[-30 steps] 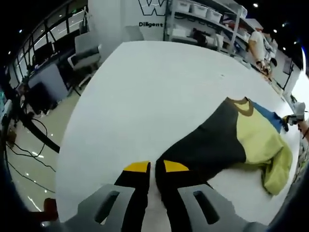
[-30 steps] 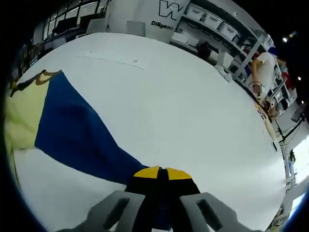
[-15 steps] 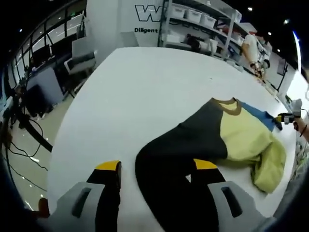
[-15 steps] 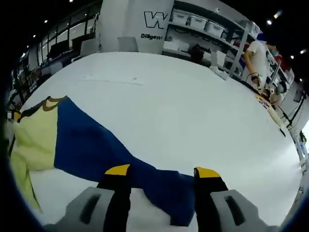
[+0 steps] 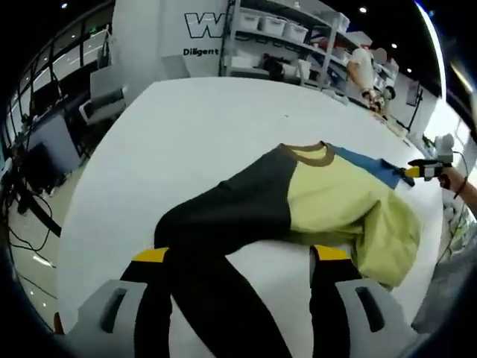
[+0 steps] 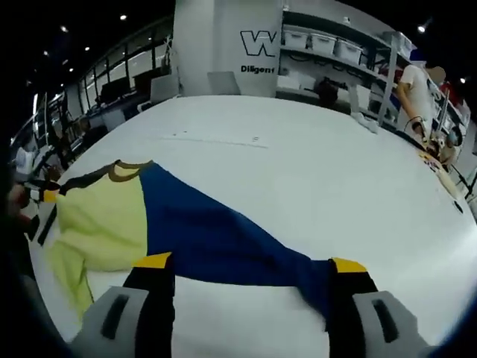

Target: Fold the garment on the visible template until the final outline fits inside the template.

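1. Your left gripper stands with its jaws spread wide, holding nothing; the garment's black sleeve lies flat between them on the white table.
2. Your right gripper is likewise spread and empty, with the blue sleeve running out between its jaws.
3. The garment lies near the table edge with both sleeves stretched outward and its yellow body bunched at the lower hem.
4. No fold looks made yet, so judge the task as barely begun.
5. You cannot make out a template outline under the cloth; locate it, then smooth the body and fold the sleeves inward.
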Action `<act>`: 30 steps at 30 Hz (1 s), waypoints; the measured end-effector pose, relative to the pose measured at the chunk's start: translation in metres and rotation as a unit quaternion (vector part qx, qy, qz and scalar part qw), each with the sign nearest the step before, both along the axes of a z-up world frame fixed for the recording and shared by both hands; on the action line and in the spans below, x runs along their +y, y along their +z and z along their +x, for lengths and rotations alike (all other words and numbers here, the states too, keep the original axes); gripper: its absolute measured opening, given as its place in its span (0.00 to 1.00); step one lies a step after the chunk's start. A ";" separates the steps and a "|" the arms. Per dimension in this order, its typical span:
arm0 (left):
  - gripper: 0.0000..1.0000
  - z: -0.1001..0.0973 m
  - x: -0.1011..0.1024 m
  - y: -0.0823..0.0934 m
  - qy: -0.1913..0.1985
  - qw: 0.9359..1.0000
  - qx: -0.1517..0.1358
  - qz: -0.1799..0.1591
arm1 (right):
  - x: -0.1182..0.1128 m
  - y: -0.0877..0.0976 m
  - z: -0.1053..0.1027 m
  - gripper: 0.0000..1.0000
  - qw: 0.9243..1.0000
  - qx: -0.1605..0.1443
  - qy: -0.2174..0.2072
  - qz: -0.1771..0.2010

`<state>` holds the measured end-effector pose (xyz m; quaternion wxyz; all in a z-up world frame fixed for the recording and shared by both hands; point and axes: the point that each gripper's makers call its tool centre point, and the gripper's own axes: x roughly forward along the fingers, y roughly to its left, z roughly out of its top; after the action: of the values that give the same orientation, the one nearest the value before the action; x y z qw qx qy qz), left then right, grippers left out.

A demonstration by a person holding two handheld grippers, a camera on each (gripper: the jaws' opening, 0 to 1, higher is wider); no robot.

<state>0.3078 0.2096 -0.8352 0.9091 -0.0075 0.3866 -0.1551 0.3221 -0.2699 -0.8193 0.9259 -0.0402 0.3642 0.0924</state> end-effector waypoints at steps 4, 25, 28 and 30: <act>0.74 -0.008 -0.009 0.001 -0.015 1.000 0.000 -0.006 | 0.019 0.001 -0.008 0.84 1.000 0.000 0.022 0.011; 0.84 -0.045 -0.059 0.007 -0.064 0.997 -0.009 -0.038 | 0.114 -0.008 -0.068 0.99 0.987 0.024 0.142 0.076; 0.85 -0.052 -0.068 0.006 -0.070 0.996 -0.012 -0.044 | 0.126 -0.011 -0.081 0.99 0.983 0.031 0.165 0.077; 0.85 -0.055 -0.073 0.006 -0.073 0.996 -0.011 -0.049 | 0.132 -0.011 -0.085 0.99 0.981 0.031 0.175 0.084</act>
<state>0.2528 0.1371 -0.8293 0.8980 -0.0221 0.3681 -0.2400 0.2373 -0.1378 -0.8304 0.8836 -0.0223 0.3714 0.2841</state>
